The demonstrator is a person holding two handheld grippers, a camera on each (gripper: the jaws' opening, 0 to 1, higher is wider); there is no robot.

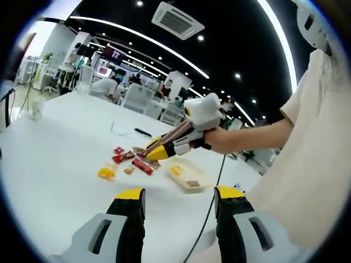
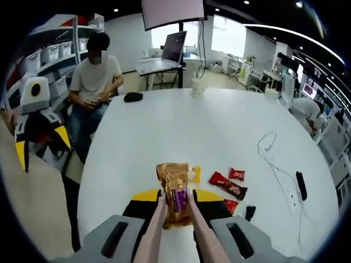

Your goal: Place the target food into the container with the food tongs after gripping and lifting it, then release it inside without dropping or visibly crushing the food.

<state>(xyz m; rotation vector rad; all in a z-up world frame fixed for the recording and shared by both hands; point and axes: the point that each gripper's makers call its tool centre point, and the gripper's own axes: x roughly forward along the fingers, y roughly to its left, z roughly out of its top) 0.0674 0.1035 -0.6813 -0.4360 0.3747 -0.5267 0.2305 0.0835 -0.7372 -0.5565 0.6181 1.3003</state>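
Tongs [image 2: 176,230] pinching snack packet [image 2: 175,194] above table [image 2: 181,131].

Bare table [image 2: 181,131] ahead; red packets [image 2: 227,186] right, cable [image 2: 274,159] beyond.

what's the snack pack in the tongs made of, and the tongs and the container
The brown snack pack looks like glossy printed plastic film: it is crinkled, with shine on its folds. The food tongs look like smooth pale pinkish plastic, though that is not certain; the right gripper squeezes them shut on the pack. The container looks like a shallow pale tray, probably plastic or foam; too small to tell.
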